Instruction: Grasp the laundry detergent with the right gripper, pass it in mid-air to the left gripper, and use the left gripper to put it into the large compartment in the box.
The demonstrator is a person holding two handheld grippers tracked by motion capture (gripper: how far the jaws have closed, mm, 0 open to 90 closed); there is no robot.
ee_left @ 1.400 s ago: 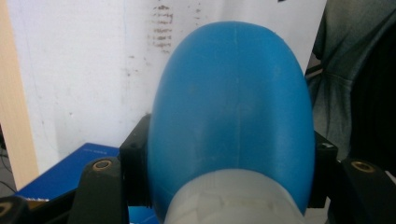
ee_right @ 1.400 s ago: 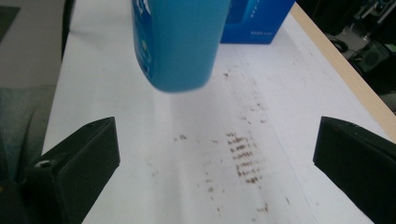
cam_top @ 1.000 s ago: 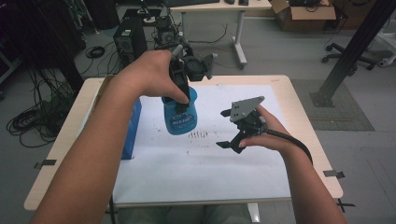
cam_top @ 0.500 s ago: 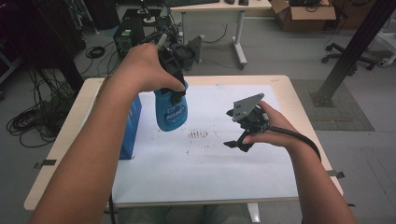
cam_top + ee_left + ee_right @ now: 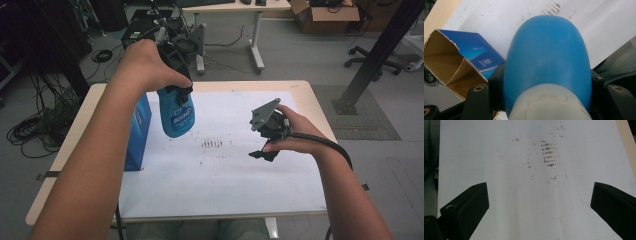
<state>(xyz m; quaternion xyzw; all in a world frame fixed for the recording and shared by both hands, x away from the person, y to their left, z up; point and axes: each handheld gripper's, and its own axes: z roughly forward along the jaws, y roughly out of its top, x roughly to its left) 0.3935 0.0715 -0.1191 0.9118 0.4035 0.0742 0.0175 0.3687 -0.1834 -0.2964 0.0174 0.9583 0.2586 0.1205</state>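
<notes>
A blue plastic bottle (image 5: 176, 115) with a pale neck hangs in the air over the left part of the white sheet (image 5: 225, 175), its rounded base pointing down. My left gripper (image 5: 176, 92) is shut on it near the neck. In the left gripper view the bottle (image 5: 547, 62) sits between the two black jaws of that gripper (image 5: 546, 85). My right gripper (image 5: 262, 154) hovers over the sheet's right half, open with nothing between its jaws (image 5: 537, 202). Brown smears (image 5: 212, 145) mark the sheet's middle and lie ahead of the right gripper as smears (image 5: 548, 155).
A blue cardboard box (image 5: 137, 135) stands at the sheet's left edge, its torn top open (image 5: 474, 57). The wooden table (image 5: 305, 90) ends just past the sheet. Beyond it are another desk, cables and a black post on the floor.
My left hand has carried the blue bottle upward and a little toward the far left. The right gripper has stayed about where it was, still open.
</notes>
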